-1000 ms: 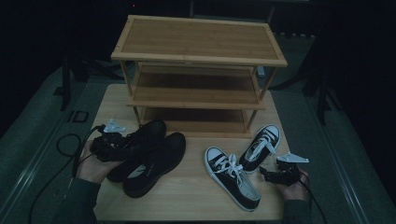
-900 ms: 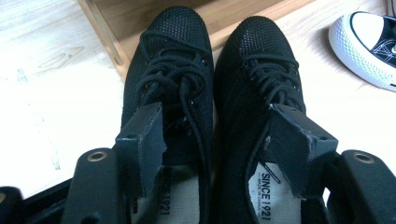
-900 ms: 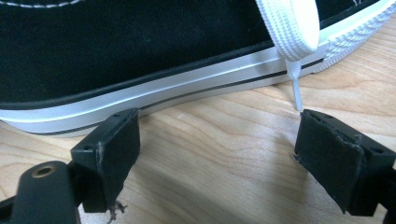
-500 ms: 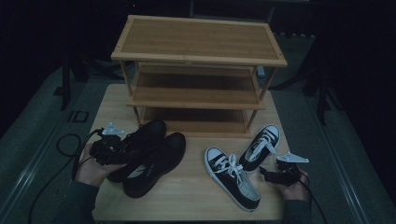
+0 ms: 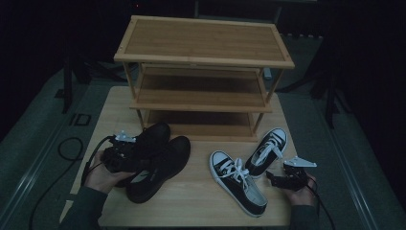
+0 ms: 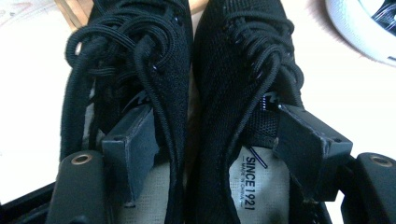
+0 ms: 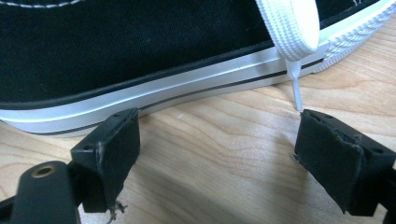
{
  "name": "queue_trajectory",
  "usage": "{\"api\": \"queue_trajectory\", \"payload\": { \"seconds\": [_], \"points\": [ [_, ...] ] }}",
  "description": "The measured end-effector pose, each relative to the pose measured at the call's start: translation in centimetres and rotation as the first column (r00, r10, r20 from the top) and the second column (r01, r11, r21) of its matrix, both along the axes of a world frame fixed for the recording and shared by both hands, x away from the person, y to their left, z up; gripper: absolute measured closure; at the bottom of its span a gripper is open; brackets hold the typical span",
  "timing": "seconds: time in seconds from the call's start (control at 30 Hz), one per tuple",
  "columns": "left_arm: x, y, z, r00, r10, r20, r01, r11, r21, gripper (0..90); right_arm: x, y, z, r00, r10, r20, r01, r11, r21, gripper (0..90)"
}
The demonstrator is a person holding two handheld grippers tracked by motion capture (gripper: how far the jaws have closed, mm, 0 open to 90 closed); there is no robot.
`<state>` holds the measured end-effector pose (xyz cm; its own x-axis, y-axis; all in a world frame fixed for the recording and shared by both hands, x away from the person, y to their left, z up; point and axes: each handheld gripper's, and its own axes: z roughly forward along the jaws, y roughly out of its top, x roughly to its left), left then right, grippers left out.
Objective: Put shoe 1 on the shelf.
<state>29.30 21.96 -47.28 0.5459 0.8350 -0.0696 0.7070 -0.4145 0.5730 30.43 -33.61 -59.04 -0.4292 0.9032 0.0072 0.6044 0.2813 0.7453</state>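
Two black lace-up shoes (image 5: 160, 143) lie side by side on the left of the table. My left gripper (image 5: 134, 155) is at their heel ends, one jaw inside each shoe opening (image 6: 215, 144). The two adjoining shoe walls (image 6: 187, 116) stand between the pads, which do not press on them. The jaws have just been opening. A pair of black-and-white sneakers lies on the right, one near (image 5: 239, 184) and one farther (image 5: 268, 148). My right gripper (image 5: 274, 178) rests open on the wood beside the near sneaker's sole (image 7: 154, 100), with nothing between its jaws (image 7: 215, 144). A white lace (image 7: 289, 32) hangs by one of its fingers (image 7: 336, 154).
A three-tier wooden shoe rack (image 5: 206, 43) stands at the back of the light wooden table (image 5: 191, 206). A black cable (image 5: 67, 148) trails off the table's left side. Dark floor surrounds the table.
The left hand has shifted a little at the heels of the black shoes. The shoes, the sneakers and the right hand stay where they were.
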Motion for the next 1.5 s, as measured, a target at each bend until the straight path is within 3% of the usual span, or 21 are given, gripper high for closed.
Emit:
{"api": "queue_trajectory", "payload": {
  "seconds": [0.1,0.33,0.57,0.63,0.73,1.03,1.5],
  "points": [
    [0.3,-0.5,-0.3,1.0,0.002,-0.009,-0.001,0.9998,0.021,32.7,0.0,0.0,0.0,1.0,0.0,0.0,0.0,1.0,0.0,13.9],
    [0.9,-1.2,-0.8,0.9997,0.019,-0.014,-0.017,0.9965,0.082,50.4,0.0,0.0,0.0,1.0,0.0,0.0,0.0,1.0,0.0,13.9],
    [1.9,-2.2,-1.6,0.9991,0.023,-0.036,-0.018,0.9907,0.135,55.8,0.0,0.0,0.0,1.0,0.0,0.0,0.0,1.0,0.0,13.8],
    [2.0,-2.4,-1.7,0.9993,0.016,-0.033,-0.011,0.9899,0.141,62.9,0.0,0.0,0.0,1.0,0.0,0.0,0.0,1.0,0.0,13.9],
    [1.9,-2.4,-1.7,0.9996,0.021,-0.02,-0.018,0.9892,0.146,82.8,0.0,0.0,0.0,1.0,0.0,0.0,0.0,1.0,0.0,13.9],
    [1.9,-1.9,-1.5,0.9992,0.035,-0.017,-0.033,0.995,0.095,84.8,0.0,0.0,0.0,1.0,0.0,0.0,0.0,1.0,0.0,13.9],
    [2.2,-2.6,-0.7,0.9996,0.025,-0.008,-0.025,0.9965,0.08,84.8,0.0,0.0,0.0,1.0,0.0,0.0,0.0,1.0,0.0,13.9]
  ]
}}
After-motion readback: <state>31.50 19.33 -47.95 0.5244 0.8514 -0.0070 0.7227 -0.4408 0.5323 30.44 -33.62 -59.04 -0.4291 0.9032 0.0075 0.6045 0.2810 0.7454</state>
